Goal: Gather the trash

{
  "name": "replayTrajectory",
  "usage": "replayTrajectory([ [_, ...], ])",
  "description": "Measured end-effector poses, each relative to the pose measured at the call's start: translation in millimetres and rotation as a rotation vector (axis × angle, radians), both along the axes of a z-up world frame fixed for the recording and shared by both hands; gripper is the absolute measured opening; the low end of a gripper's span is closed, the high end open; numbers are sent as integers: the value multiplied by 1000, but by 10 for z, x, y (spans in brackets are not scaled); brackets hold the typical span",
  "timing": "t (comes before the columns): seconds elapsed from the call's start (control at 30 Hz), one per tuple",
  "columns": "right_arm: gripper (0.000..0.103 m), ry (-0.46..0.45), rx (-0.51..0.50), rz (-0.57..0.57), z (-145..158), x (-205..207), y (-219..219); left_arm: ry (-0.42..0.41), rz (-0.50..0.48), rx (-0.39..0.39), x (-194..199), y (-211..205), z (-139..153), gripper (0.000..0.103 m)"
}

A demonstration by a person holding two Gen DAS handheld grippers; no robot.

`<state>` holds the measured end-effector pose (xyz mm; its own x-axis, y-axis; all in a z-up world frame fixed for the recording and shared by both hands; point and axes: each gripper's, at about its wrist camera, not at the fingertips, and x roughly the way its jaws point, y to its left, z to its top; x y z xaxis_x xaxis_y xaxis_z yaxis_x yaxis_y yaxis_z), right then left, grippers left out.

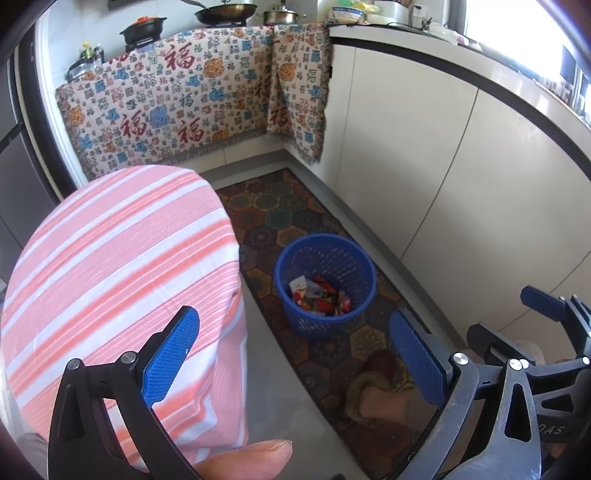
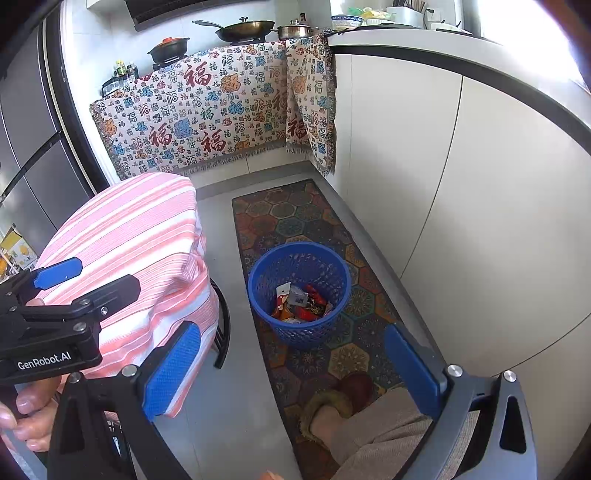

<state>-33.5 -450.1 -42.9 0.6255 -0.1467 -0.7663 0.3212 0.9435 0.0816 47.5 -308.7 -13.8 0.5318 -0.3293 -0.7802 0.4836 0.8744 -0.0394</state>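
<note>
Blue pads on both grippers, all bare. Left gripper [image 1: 291, 358]: jaws spread wide, nothing between them; a fingertip [image 1: 251, 458] shows at the bottom edge of its view. Right gripper [image 2: 291, 369]: jaws likewise wide apart and empty. In the right wrist view the left gripper sits at the left edge, gripped by a hand [image 2: 26, 417].

Below the right gripper: a foot in a slipper [image 2: 332, 402] on the mat [image 2: 295, 206], with a trouser leg beside it. To the left, a stool under a pink-striped cover [image 1: 122, 266], standing on grey floor just beside the mat.

Bin [image 1: 325, 284]: blue, perforated wall, upright on the mat, ahead of both grippers and apart from them. Trash [image 1: 319, 295] lies in its bottom: crumpled wrappers, red, orange and white.

Right of the mat: white cabinets [image 1: 424, 177]. Far end: patterned cloth [image 1: 177, 103] hanging over the counter front, pans [image 1: 225, 13] on the stove above.
</note>
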Motion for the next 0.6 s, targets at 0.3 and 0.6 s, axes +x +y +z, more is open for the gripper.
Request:
replayTrajectory([
  [0.3, 102, 1, 2, -5, 2, -21, -12, 0, -5, 8, -2, -12, -4, 102],
  [0.6, 102, 5, 3, -9, -10, -29, -25, -2, -6, 11, 4, 0, -11, 102],
])
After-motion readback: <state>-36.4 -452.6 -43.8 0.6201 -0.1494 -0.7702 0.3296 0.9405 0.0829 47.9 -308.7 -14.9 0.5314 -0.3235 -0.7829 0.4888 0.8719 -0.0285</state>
